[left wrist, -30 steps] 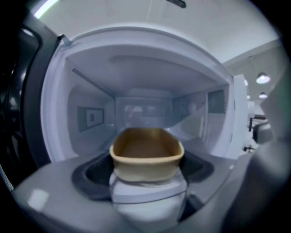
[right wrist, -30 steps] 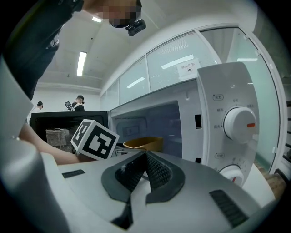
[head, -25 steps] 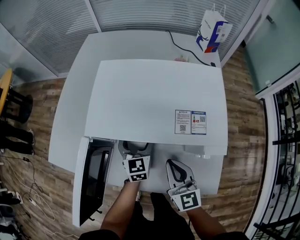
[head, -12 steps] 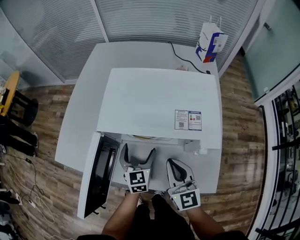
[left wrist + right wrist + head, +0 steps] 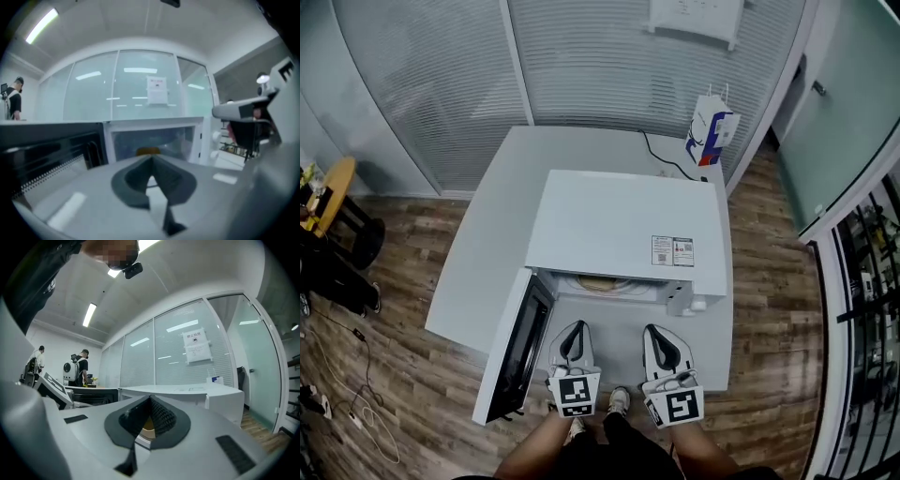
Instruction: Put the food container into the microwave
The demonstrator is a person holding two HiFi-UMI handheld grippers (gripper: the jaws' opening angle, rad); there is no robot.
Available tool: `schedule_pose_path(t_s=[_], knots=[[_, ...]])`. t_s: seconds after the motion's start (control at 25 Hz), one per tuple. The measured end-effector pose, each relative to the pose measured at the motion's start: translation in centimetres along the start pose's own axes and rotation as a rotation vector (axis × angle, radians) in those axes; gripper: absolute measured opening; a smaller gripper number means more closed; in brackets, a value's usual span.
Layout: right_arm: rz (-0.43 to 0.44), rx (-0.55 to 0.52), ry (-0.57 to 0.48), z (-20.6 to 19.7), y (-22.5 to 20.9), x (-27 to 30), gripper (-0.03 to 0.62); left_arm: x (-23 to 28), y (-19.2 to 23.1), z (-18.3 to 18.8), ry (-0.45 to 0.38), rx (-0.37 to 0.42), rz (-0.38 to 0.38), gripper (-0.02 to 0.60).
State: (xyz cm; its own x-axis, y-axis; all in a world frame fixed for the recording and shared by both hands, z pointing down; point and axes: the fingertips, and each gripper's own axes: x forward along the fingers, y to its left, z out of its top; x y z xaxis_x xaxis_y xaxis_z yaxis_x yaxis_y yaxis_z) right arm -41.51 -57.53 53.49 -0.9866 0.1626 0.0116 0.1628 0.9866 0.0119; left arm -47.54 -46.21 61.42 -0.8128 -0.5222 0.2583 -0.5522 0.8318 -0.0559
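Now the open microwave door (image 5: 517, 349) hangs at lower left. Beside it the left gripper (image 5: 574, 330), reaching into the microwave (image 5: 623, 230) a second ago, has drawn back, its jaws clenched on nothing. The food container (image 5: 595, 283) sits inside the cavity at centre frame, and the right gripper (image 5: 662, 334), lower right, is likewise clenched and empty, so placing looks done, with only the door probably left to shut.

Head view looks steeply down on the microwave (image 5: 623, 230); both gripper views face its front, low.
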Motion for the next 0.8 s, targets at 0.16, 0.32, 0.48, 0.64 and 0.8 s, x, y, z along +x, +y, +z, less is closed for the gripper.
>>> schedule_pose_path(t_s=[0.16,0.32,0.48,0.64,0.8], knots=[[-0.027,-0.011,-0.014,1.5,-0.2,-0.5,-0.002,-1.7,0.1,1.4,-0.018,0.008,-0.042,0.006],[-0.024,-0.008,-0.032,3.2,0.6,-1.3,-0.002,-3.6,0.1,2.3,-0.02,0.012,-0.052,0.006],[-0.022,-0.029,-0.061,4.8,1.3,-1.4,-0.002,-4.4,-0.3,3.1,-0.033,0.018,-0.079,0.006],[-0.029,-0.034,-0.075,5.9,1.8,-1.4,-0.002,-4.8,-0.7,3.7,-0.055,-0.001,-0.123,0.008],[-0.026,-0.043,-0.088,6.6,2.0,-1.9,-0.002,-4.8,-0.6,4.0,-0.062,-0.011,-0.123,0.008]])
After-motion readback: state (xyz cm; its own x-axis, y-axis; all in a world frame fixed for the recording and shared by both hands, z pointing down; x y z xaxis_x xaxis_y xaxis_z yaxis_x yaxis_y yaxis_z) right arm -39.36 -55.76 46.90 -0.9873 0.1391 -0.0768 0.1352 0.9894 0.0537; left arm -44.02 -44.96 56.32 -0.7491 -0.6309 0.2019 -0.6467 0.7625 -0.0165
